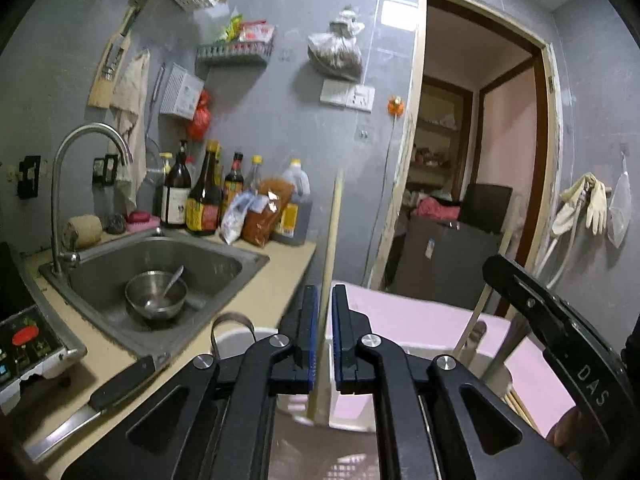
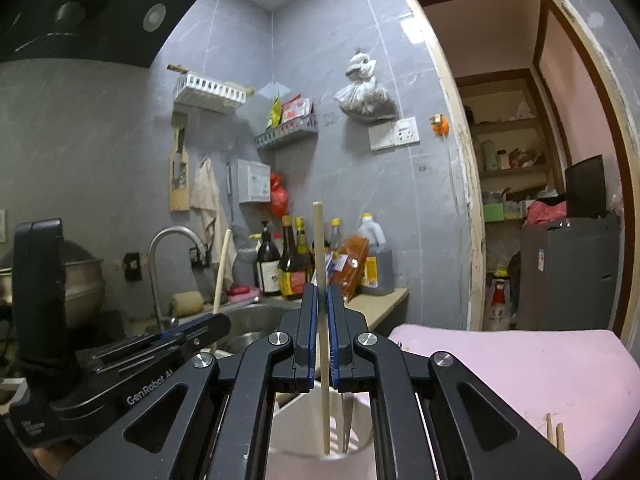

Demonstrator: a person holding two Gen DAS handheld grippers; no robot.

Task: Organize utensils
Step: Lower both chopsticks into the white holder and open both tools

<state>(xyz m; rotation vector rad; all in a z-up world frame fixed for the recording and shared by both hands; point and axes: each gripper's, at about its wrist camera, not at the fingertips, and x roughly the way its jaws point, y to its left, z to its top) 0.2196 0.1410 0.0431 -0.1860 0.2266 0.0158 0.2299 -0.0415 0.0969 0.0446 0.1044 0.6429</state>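
Left wrist view: your left gripper (image 1: 325, 332) is closed down to a narrow slot on a wooden chopstick (image 1: 330, 264), which stands nearly upright and runs from twelve o'clock above the blue pads down past the jaws toward a white utensil holder (image 1: 460, 354) below. That holder sits on a pink board (image 1: 412, 316); a spoon (image 1: 472, 338) and more chopsticks lean in it at three o'clock. Your right gripper (image 1: 560, 344) shows from the side at three o'clock, just beside the holder's far rim. At nine o'clock the steel sink (image 1: 224, 256) holds a bowl (image 1: 156, 294); a knife (image 1: 100, 396) lies along the counter edge at eight o'clock.

Right wrist view: your right gripper (image 2: 320, 332) is likewise pinched onto a second chopstick (image 2: 321, 280), upright, its lower end inside the white utensil holder (image 2: 300, 424) alongside a fork (image 2: 346, 424). Your left gripper (image 2: 188, 334) lies at nine o'clock, close by. The pink board (image 2: 520, 368) spreads open from three to five o'clock, with two loose chopstick tips (image 2: 556, 436) near its lower right edge.
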